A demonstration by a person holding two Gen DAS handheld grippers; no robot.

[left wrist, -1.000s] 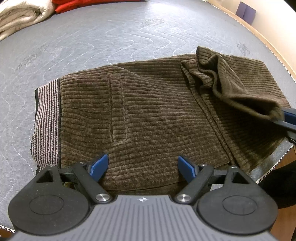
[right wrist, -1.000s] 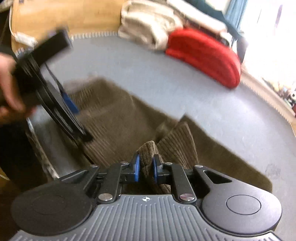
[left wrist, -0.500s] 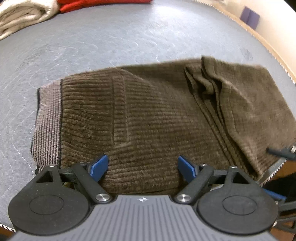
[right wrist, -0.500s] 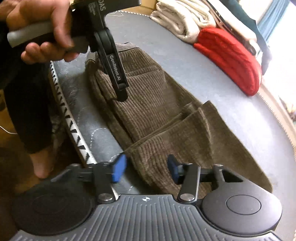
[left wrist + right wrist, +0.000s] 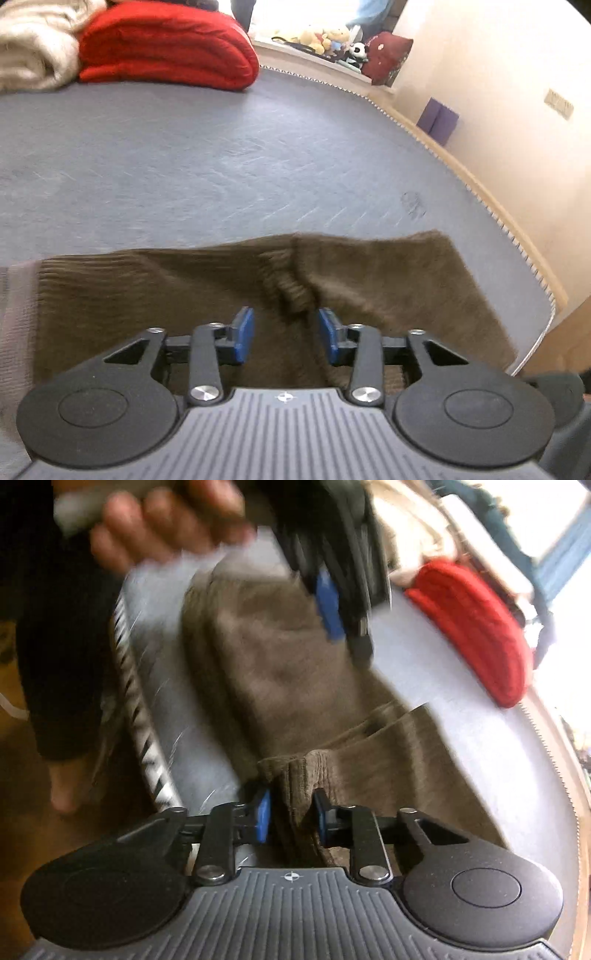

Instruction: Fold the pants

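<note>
the brown corduroy pants [image 5: 184,295] lie folded on the grey mattress [image 5: 221,166], spread across the near part of it, with the paler ribbed waistband [image 5: 16,314] off to the left of the left gripper's jaws. the left gripper [image 5: 286,334] hangs over the pants with its blue pads [image 5: 243,334] apart; its jaws have just been closing, and a raised ridge of cloth [image 5: 291,291] sits just ahead of the gap between them, though the pads do not press on it. beyond the jaws, far across the mattress, a cream blanket [image 5: 33,48] and a red folded blanket [image 5: 166,48] lie side by side, and to the right a cream wall [image 5: 498,92] runs along the bed edge. in the right wrist view, the person's hand [image 5: 166,528], blurred, carries the left gripper above and to the left of the jaws. the right gripper [image 5: 291,818] has also just been closing, and a bunched fold of the pants' edge fills the narrow gap between its pads, which clamp it.
</note>
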